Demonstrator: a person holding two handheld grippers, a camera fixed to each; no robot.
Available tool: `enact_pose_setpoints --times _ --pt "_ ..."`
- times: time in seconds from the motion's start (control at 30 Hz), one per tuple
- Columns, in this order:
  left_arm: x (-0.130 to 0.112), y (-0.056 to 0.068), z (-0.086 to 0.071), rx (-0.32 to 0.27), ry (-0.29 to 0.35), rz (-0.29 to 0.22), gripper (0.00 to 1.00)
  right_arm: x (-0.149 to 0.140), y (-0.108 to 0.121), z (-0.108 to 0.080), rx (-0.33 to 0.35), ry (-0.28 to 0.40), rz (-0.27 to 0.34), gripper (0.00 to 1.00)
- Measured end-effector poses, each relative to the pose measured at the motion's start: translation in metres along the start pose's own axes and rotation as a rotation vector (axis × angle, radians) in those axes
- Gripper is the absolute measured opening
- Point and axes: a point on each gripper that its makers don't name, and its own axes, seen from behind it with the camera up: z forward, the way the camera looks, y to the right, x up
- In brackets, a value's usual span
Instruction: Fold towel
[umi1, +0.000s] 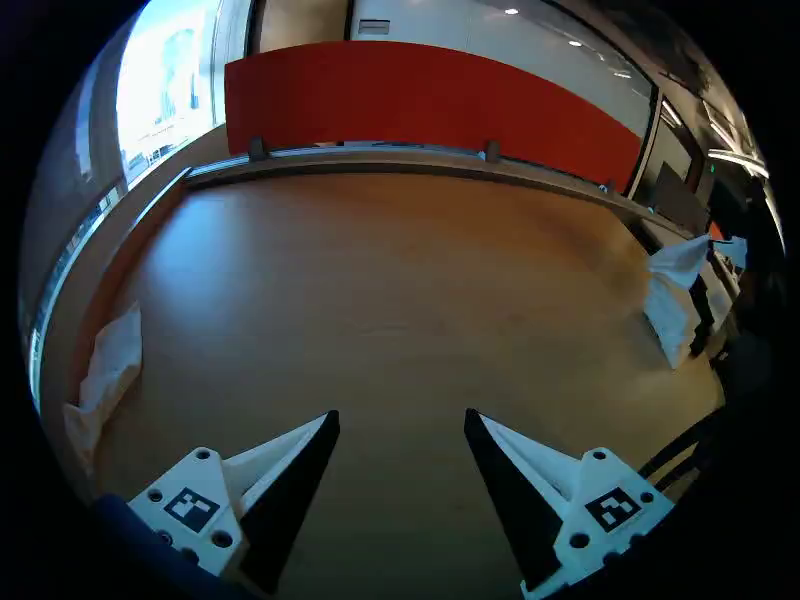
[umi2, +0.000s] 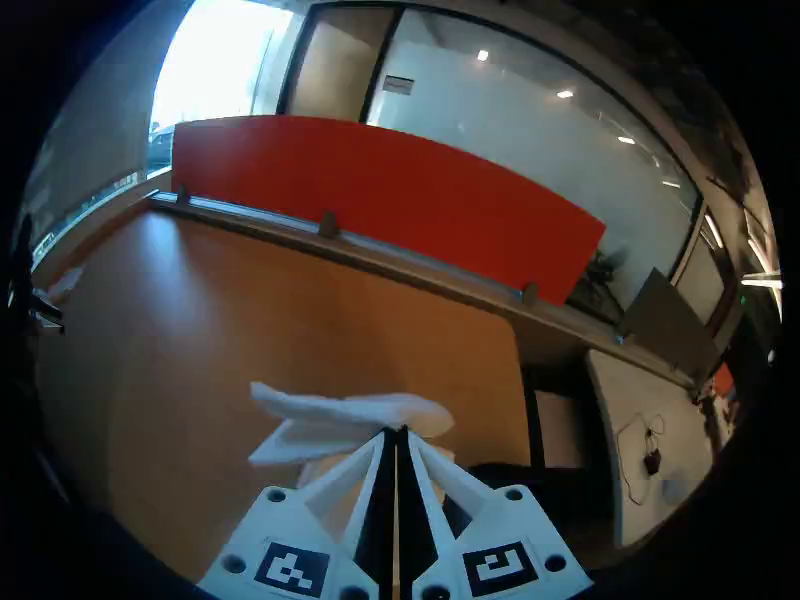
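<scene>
Right gripper: jaws pinched together on the white towel, at the table's right edge.
Left gripper: jaws wide, empty, over the table's middle.
Towel from left gripper: far right, hanging lengthwise.
Nearer hand: right.

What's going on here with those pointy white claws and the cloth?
A person is working at a wooden table with a gripper in each hand. The right gripper is pinched shut on a crumpled white towel near the table's edge. The left gripper is open above bare wood and holds nothing. Another white cloth lies by a different edge. The towel isn't neatly folded yet.
</scene>
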Motion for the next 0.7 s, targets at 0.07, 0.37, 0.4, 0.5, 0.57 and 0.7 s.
enact_pose_setpoints --times 0.07,0.37,0.4,0.5,0.57,0.7 --pt "-0.001 0.001 -0.001 -0.002 0.001 0.003 0.93 -0.015 0.003 -0.005 -0.011 -0.019 0.012 0.02" --pt "-0.004 0.001 -0.005 -0.004 -0.001 0.011 0.93 -0.066 0.002 -0.016 -0.030 -0.080 0.046 0.02" --pt "-0.005 0.001 -0.005 -0.004 -0.001 0.012 0.93 -0.069 0.002 -0.017 -0.032 -0.084 0.047 0.02" --pt "-0.004 0.000 -0.007 -0.004 0.001 0.014 0.93 -0.076 0.002 -0.018 -0.041 -0.091 0.048 0.02" --pt "-0.004 0.000 -0.007 -0.003 0.003 0.015 0.93 -0.080 0.004 -0.018 -0.046 -0.098 0.047 0.02" --pt "-0.004 -0.001 -0.008 -0.002 0.006 0.013 0.93 -0.089 0.011 -0.018 -0.065 -0.119 0.046 0.02"
